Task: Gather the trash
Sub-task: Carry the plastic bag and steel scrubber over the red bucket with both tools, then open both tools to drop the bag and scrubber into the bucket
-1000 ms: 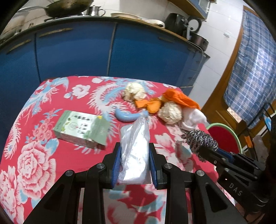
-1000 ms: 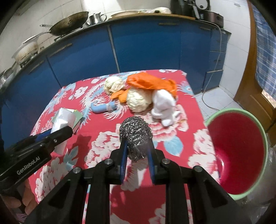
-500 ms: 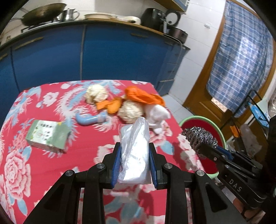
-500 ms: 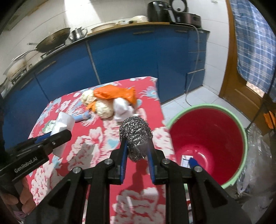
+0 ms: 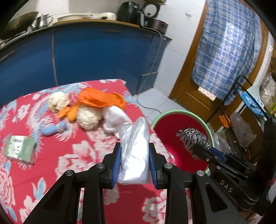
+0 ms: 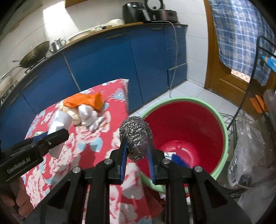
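Right wrist view: a crinkled silver scouring ball (image 6: 135, 136) is clamped by the right gripper (image 6: 136, 149); a clear crumpled plastic bag (image 5: 135, 151) is pinched by the left gripper (image 5: 134, 163).

Blue kitchen cabinets (image 6: 107, 56) run behind the scene, with a wok (image 6: 33, 54) and a metal kettle (image 6: 57, 44) on the worktop at far left, dark appliances (image 6: 150, 11) further right. A blue checked cloth (image 5: 227, 50) hangs over the wooden door (image 5: 189, 86) at right.
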The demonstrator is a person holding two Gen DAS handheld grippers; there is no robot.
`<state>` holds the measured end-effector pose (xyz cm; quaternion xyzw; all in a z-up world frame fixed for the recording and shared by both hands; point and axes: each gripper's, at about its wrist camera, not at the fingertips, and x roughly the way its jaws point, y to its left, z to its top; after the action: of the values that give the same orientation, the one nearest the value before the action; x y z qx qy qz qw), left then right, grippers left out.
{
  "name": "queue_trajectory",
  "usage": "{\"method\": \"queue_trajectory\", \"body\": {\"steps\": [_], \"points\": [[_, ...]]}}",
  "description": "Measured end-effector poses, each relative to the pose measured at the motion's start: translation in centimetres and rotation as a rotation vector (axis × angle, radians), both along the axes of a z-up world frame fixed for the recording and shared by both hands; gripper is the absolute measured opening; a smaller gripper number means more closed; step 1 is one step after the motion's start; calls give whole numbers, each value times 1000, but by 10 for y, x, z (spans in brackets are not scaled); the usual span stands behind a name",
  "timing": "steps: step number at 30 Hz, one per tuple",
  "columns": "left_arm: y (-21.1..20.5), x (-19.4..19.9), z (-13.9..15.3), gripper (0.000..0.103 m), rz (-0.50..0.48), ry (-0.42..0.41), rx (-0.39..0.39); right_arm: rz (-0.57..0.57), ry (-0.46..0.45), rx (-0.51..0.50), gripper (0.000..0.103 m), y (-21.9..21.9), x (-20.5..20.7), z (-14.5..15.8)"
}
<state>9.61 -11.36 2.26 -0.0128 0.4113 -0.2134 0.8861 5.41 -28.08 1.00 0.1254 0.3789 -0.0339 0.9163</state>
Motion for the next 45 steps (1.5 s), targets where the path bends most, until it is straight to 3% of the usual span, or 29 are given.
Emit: {"method": "queue_trajectory", "body": {"steps": [25, 35, 45], "points": [[-113, 16, -43, 31, -166, 68, 123, -180, 74, 137, 30, -93, -1, -60], [-124, 18, -51, 41, -167, 86, 155, -209, 83, 181, 36, -107, 0, -70], [-119, 18, -49, 42, -148, 77, 165, -211, 79, 182, 38, -107, -1, -69]]}}
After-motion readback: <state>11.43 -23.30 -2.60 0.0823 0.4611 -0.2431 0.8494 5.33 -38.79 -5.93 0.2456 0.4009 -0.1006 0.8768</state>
